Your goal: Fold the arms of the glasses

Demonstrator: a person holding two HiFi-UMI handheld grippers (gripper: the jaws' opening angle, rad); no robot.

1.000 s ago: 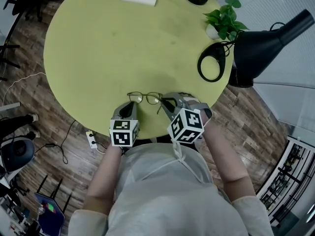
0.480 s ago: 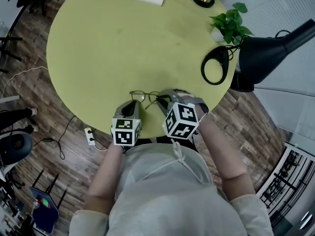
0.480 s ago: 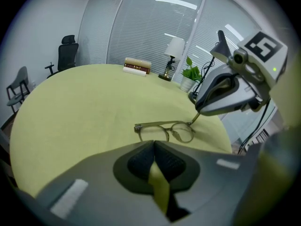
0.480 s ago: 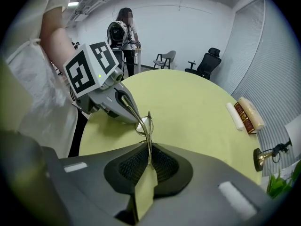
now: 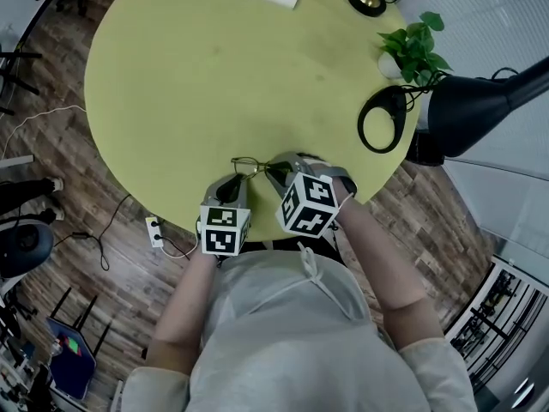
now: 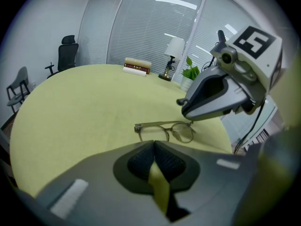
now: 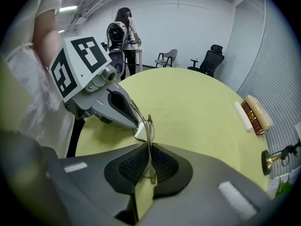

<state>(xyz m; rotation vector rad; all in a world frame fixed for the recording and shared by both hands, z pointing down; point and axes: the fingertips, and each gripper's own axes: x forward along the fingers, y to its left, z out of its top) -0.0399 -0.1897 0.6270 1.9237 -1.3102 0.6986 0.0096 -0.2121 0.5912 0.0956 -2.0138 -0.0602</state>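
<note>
thin wire-rimmed round glasses (image 5: 254, 166), round yellow-green table (image 5: 206, 75)

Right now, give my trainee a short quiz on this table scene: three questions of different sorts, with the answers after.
1. True or false: the left tongs are closed on the glasses.
2. Which grips an arm of the glasses? A: the right tongs. B: the left tongs. C: neither.
3. Fill in: in the head view, the potted plant stands near the ____ edge of the table (left or right).

Key:
1. False. Their pads meet with nothing between them, and the glasses lie just beyond the tips.
2. A.
3. Right.
</note>
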